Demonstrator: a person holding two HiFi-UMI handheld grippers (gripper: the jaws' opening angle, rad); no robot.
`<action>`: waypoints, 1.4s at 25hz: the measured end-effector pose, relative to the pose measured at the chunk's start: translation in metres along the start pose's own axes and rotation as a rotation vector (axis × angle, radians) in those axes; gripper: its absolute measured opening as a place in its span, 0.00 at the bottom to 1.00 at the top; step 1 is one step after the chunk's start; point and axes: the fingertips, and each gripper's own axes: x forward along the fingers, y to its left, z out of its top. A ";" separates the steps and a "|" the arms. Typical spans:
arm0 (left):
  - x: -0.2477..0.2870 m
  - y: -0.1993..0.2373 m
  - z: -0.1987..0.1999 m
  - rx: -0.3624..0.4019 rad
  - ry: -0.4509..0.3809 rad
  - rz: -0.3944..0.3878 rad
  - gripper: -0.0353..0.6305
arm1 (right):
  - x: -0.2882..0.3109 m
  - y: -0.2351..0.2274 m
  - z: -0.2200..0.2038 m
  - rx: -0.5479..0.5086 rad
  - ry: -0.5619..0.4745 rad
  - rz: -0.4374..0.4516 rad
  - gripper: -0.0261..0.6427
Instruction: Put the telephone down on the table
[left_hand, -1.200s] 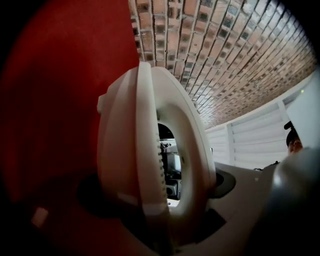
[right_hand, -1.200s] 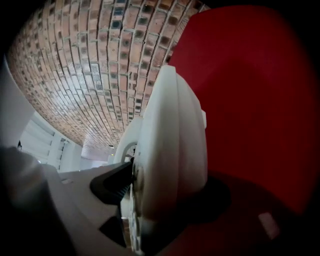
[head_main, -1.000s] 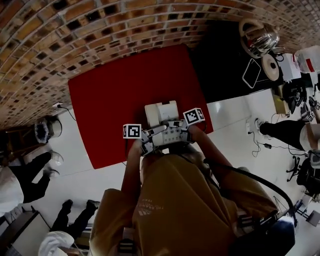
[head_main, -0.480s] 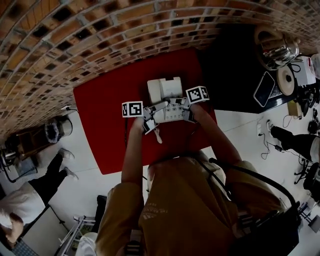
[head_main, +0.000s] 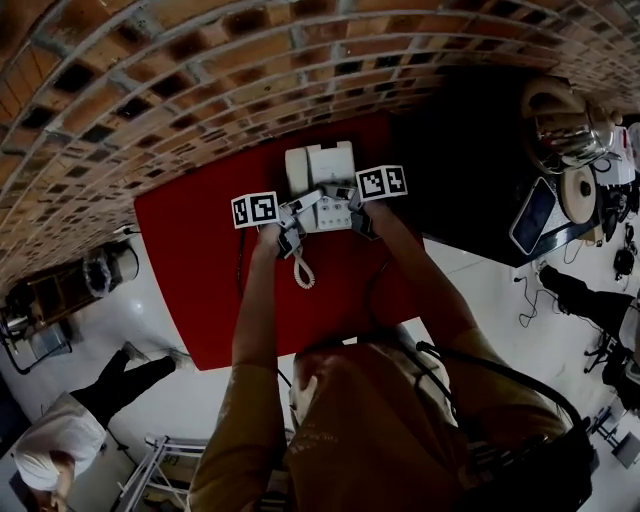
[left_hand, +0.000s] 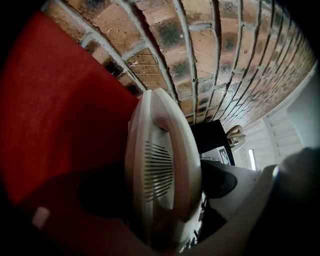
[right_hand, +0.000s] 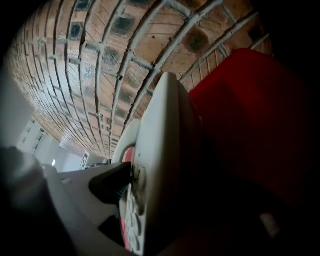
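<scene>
The left gripper (left_hand: 162, 212) has its jaws clamped on one side of the telephone (left_hand: 182, 150), against a smooth, rounded cream plastic shell with a slotted speaker grille (left_hand: 159, 172). The right gripper (right_hand: 170, 200) is closed on the opposite side, its black ribbed pad pressed beside the rounded keys (right_hand: 131, 205), with a red patch (right_hand: 127, 154) just above them.

A second ago the left gripper view looked through a gap in the shell. Now the grille fills that place, and the bricks in both gripper views loom larger and coarser.

In the head view the telephone sat near the middle of the red table (head_main: 195, 250). It is now held at the far edge, just beside the brick floor (head_main: 150, 90). Whether its base touches the red top cannot be told.

The set is a boxy off-white desk telephone, its coiled cord (head_main: 300, 268) trailing toward the person over the matte red surface. A black table (head_main: 460, 130) stands to the right.
</scene>
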 end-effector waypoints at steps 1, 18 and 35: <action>0.001 0.000 0.002 0.016 -0.016 0.014 0.74 | -0.001 -0.001 0.002 -0.003 -0.016 -0.007 0.56; -0.083 -0.089 0.015 0.374 -0.366 0.190 0.79 | -0.114 0.070 0.038 -0.458 -0.569 -0.089 0.68; -0.301 -0.325 -0.008 0.877 -0.957 0.603 0.79 | -0.260 0.316 -0.013 -0.995 -0.878 -0.325 0.64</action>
